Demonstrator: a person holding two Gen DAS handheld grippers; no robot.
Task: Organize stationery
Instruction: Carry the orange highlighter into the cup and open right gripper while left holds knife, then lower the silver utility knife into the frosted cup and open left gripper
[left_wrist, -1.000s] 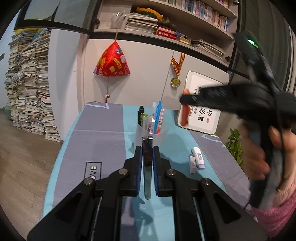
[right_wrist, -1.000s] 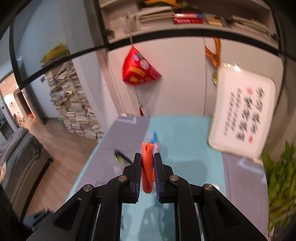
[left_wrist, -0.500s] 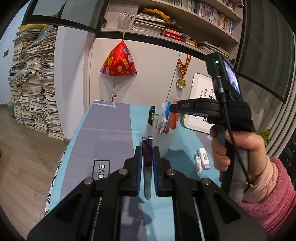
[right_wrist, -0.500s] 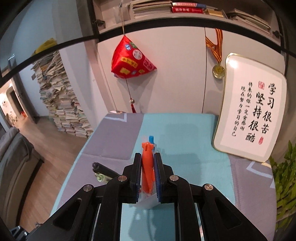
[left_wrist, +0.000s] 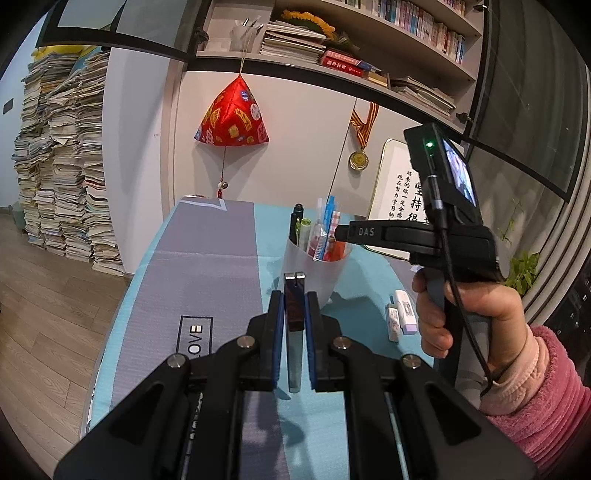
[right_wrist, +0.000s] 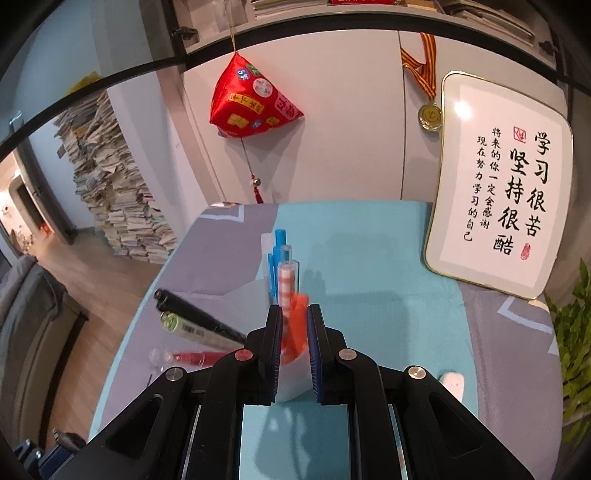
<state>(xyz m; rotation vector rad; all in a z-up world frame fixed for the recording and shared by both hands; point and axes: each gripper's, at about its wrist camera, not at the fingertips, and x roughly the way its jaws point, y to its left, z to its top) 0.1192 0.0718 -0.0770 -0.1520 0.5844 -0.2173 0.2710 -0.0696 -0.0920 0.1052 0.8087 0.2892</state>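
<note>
A translucent white pen cup (left_wrist: 314, 275) stands on the teal and grey tablecloth (left_wrist: 207, 266) with several pens in it. My left gripper (left_wrist: 294, 299) is shut on a dark flat stick with a metal tip (left_wrist: 294, 291), held short of the cup. A hand brings my right gripper (left_wrist: 338, 234) in from the right, over the cup's rim. In the right wrist view my right gripper (right_wrist: 294, 310) is shut on an orange pen (right_wrist: 297, 325) whose lower end is inside the cup (right_wrist: 291, 380). A blue pen (right_wrist: 279, 247), a checked pen (right_wrist: 286, 280) and a black marker (right_wrist: 195, 314) lean in the cup.
Two white erasers (left_wrist: 400, 315) lie on the cloth right of the cup. A framed calligraphy board (right_wrist: 498, 192) leans on the wall at the back right, with a green plant (right_wrist: 576, 332) beside it. A tall paper stack (left_wrist: 62, 166) stands on the floor at left.
My right gripper has come down and in with the orange pen, whose lower end now sits in the cup. The left gripper has stayed still with its stick.
</note>
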